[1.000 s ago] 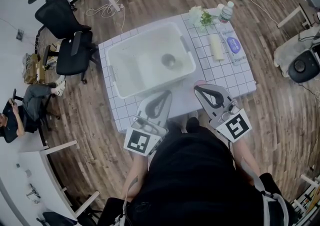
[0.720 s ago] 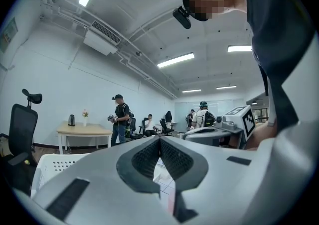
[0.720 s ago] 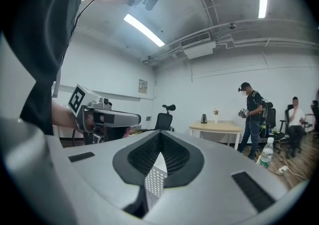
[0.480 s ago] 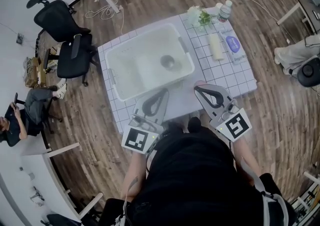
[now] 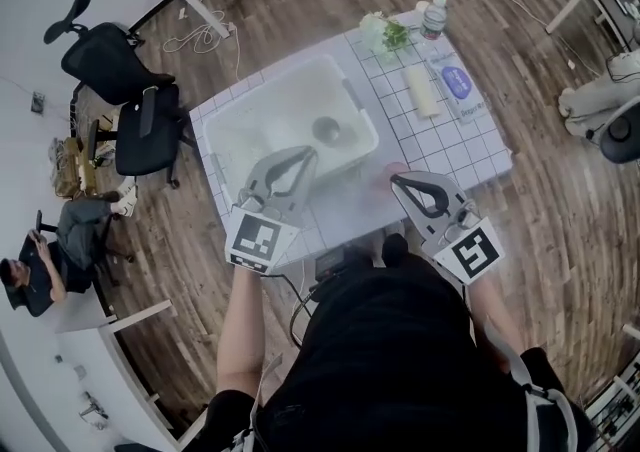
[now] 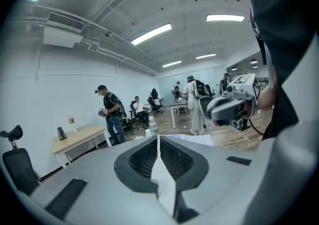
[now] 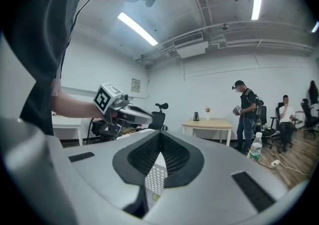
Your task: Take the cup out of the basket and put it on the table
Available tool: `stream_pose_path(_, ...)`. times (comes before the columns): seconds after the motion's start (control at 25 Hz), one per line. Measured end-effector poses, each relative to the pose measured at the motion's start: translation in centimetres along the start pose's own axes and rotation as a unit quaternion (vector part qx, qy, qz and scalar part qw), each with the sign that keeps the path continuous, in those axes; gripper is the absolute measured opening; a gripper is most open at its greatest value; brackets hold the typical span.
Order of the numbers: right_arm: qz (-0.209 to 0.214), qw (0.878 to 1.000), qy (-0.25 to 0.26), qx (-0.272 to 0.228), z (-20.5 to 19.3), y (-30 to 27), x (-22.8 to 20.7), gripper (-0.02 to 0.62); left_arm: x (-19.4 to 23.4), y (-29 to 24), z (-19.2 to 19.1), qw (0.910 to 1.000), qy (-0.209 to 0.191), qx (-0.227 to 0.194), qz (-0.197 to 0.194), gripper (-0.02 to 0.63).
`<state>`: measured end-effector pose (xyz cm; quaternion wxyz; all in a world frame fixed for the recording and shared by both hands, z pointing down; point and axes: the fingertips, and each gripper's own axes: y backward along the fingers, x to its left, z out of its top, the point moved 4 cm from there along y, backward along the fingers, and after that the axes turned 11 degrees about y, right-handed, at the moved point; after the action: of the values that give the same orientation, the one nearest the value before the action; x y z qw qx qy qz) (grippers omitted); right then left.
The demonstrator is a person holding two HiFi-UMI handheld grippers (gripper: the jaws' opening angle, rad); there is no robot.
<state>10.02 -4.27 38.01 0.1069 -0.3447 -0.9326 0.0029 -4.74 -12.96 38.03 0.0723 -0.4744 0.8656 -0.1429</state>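
Note:
A dark round cup [image 5: 327, 129] sits inside the translucent white basket [image 5: 243, 118] on the white gridded table [image 5: 470, 155]. My left gripper [image 5: 305, 152] is shut and empty. It hangs over the basket's near rim, a little short and left of the cup. My right gripper [image 5: 397, 178] is shut and empty too, over the table's near edge to the right of the basket. In the left gripper view the jaws [image 6: 158, 139] meet with nothing between them, and the right gripper [image 6: 234, 104] shows beyond. The right gripper view shows its jaws [image 7: 160, 133] closed and the left gripper [image 7: 119, 109] at left.
At the table's far right stand a water bottle [image 5: 432, 15], a small plant [image 5: 385, 33], a white roll [image 5: 421, 90] and a blue-labelled packet [image 5: 458, 83]. A black office chair [image 5: 125, 90] is left of the table. A person [image 5: 40, 270] sits at far left.
My left gripper has moved forward and left, from the table's near edge to above the basket's near rim. The right gripper has stayed in place.

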Motion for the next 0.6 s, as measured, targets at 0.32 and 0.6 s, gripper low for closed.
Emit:
stream_pose_path(0.32,-0.036,0.999,-0.011,0.014,-1.0,2.0,-0.9,0.017,2.6,-5.1,-3.9,0.9838,-0.115,0.133,-0.035,0.053)
stream_pose_path(0.6,-0.054,0.998,-0.017,0.021,-1.5,3.2,-1.3,0.017,5.4,-9.7,-10.3,0.9412,-0.182,0.269,-0.093,0.087)
